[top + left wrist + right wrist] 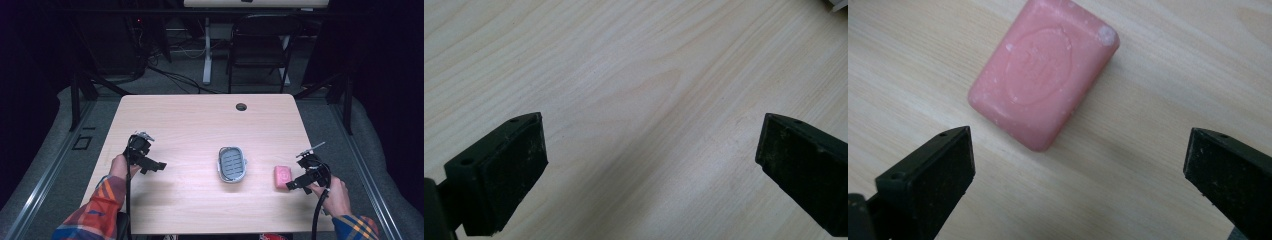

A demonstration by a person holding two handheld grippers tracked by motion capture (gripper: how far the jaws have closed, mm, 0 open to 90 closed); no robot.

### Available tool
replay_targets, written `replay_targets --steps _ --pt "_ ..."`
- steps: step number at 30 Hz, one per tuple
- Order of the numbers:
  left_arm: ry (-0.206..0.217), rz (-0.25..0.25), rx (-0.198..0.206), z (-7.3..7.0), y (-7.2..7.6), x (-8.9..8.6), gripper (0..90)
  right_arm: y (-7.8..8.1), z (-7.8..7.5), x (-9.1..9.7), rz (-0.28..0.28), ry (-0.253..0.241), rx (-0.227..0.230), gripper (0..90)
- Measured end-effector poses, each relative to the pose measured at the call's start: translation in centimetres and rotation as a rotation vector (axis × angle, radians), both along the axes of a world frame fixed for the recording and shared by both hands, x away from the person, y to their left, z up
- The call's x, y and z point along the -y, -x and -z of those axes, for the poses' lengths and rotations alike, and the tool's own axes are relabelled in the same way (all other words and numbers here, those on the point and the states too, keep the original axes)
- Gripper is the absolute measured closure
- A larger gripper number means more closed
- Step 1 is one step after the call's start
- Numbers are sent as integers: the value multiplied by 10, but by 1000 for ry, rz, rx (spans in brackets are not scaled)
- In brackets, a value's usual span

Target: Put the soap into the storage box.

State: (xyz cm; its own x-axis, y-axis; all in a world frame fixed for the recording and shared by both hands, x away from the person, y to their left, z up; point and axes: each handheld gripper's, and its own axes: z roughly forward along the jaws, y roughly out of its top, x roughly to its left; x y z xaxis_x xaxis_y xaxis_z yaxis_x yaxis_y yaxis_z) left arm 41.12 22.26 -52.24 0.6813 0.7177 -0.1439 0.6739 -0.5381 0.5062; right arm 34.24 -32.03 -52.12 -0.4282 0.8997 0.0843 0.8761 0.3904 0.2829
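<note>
1. The right hand-held gripper (295, 183) hovered just beside the pink soap bar (283, 176), which lay flat on the worktop (190, 125) near its right edge, a short way right of the grey soap dish (232, 164) at the middle. Its jaws stood wide apart and empty, the bar (1044, 75) lying just ahead of them and a little left of centre in the right gripper view.

2. The step in hand looked to be the approach for a grasp on the bar. Done well, it called for the jaws to shift so the bar sat midway between them before any lowering.

3. The bar lay at an angle to the jaws. Turning the wrist so the pads met its two long sides squarely seemed the safer choice; a corner grip would likely let it twist out.

4. Soap is probably slick and easily marked, so a gentle, steady close low on the sides suited it best.

5. The left hand-held gripper (150, 165) was held over bare worktop at the left, jaws likewise wide and empty; it looked best kept clear.
</note>
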Motion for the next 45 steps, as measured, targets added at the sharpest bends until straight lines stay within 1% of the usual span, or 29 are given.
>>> replay_targets --steps 1,3,5,7,15,16,17,18,19,20,21,22,23,24,25,26,27,28,29,30,34,35,36,38,39,40,41,43,45 --pt "0 1 1 0 0 0 0 0 -1 -1 7 -20 -1 0" --pt "-1 0 0 0 0 0 0 -2 -2 -2 11 -29 3 0" --pt "-1 -1 2 0 0 0 0 -3 -3 -4 15 -52 -8 0" --pt "-1 -1 1 0 0 0 0 -5 -3 -6 21 -66 -10 0" --pt "-4 1 -3 0 -1 0 0 -12 -3 -19 63 -75 -13 0" --pt "-5 1 -2 0 -1 0 0 -15 0 -24 68 -55 -18 0" --pt "-4 0 -3 0 -1 0 0 -16 0 -25 63 -57 -29 0" --pt "-5 0 -3 0 -1 0 0 -17 2 -26 62 -41 -28 0" --pt "-5 0 -3 0 -1 0 0 -18 3 -28 60 -36 -34 0" --pt "-5 0 -3 0 -1 0 0 -19 4 -30 66 -26 -31 0" --pt "-6 -1 -2 0 -1 0 0 -20 5 -31 59 -19 -38 0" --pt "-5 -1 -2 0 -1 0 0 -21 8 -34 83 -36 -20 0" --pt "-6 0 -2 0 -1 0 0 -23 7 -34 63 -10 -41 0" --pt "-6 -1 -1 1 -1 0 0 -24 8 -34 64 -3 -42 0" --pt "-6 -1 -1 1 -1 0 0 -25 10 -36 83 -13 -31 0" --pt "-6 -1 -2 1 -1 1 0 -27 10 -36 74 9 -42 0" --pt "-6 -1 -2 1 -1 1 0 -28 10 -36 83 8 -34 0" --pt "-5 -1 -3 1 -1 1 0 -29 11 -36 78 4 -41 0" --pt "-5 -1 -3 1 -1 1 0 -30 11 -37 86 1 -39 0" --pt "-5 -1 -4 1 -1 1 0 -31 12 -37 82 12 -46 0" --pt "-5 -1 -4 1 -1 1 0 -35 16 -40 87 22 -66 0" --pt "-6 -2 -4 1 -1 1 0 -35 17 -41 94 30 -63 0" --pt "-6 -2 -4 1 -1 1 0 -35 20 -43 107 16 -55 29" --pt "-6 -2 -4 1 -1 0 0 -36 18 -43 82 45 -77 84" --pt "-6 -3 -4 1 -1 0 0 -35 20 -44 103 28 -60 118" --pt "-6 -3 -5 1 -1 0 0 -35 19 -44 88 40 -75 152" --pt "-7 -3 -5 1 -1 0 0 -35 19 -44 88 46 -73 155" --pt "-7 -3 -5 1 -1 0 0 -35 19 -44 85 41 -86 192" --pt "-9 -4 -5 1 -1 0 0 -35 20 -44 80 45 -86 232"
